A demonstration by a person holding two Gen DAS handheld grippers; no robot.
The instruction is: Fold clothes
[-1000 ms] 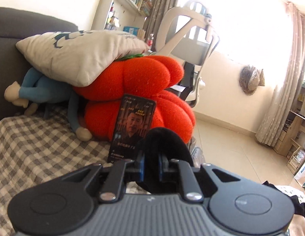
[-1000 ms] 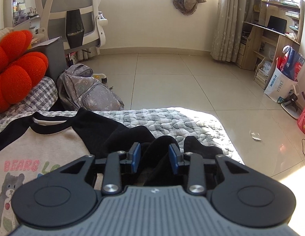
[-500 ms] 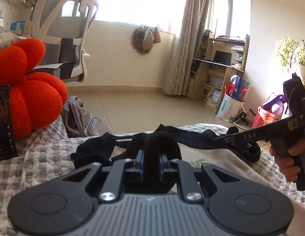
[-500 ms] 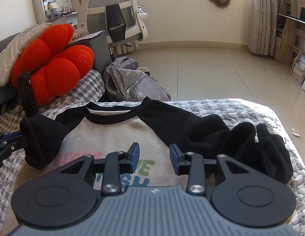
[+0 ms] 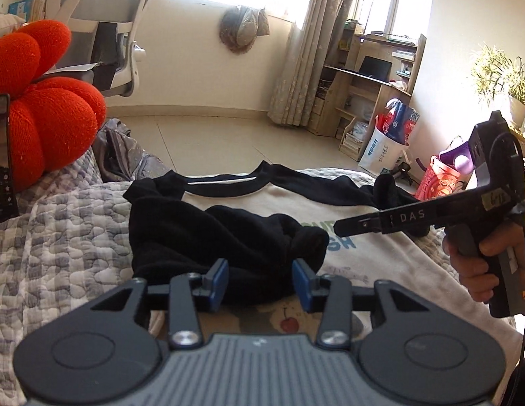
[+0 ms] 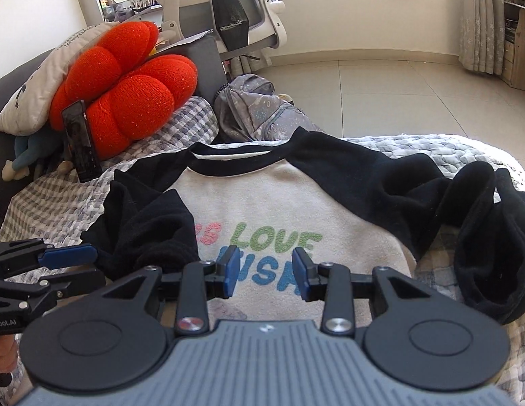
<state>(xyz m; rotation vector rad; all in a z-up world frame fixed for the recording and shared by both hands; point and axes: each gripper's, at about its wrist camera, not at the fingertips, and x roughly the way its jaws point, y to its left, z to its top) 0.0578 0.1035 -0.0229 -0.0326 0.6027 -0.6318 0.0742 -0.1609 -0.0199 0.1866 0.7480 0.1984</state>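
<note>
Left gripper (image 5: 259, 282) has just been opening; jaws apart, the black fleece sleeve (image 5: 225, 237) lies loose between them, not pinched. Right gripper (image 6: 264, 272) part open, empty, over the sweatshirt (image 6: 279, 209) chest print. Sweatshirt lies flat mid-bed (image 6: 448, 145), collar toward the far edge. Risk: the bulky sleeve may spring back unfolded; the other sleeve (image 6: 482, 247) sits bunched near the bed's right edge. Soft cream body, quilted cover.

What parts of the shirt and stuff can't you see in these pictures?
- Shirt bottom hem: both views, covered by each gripper's body.
- Shirt's printed words: right wrist view, partly behind the right gripper and the folded left sleeve.
- Blue plush toy: right wrist view, mostly under the red cushion.
</note>
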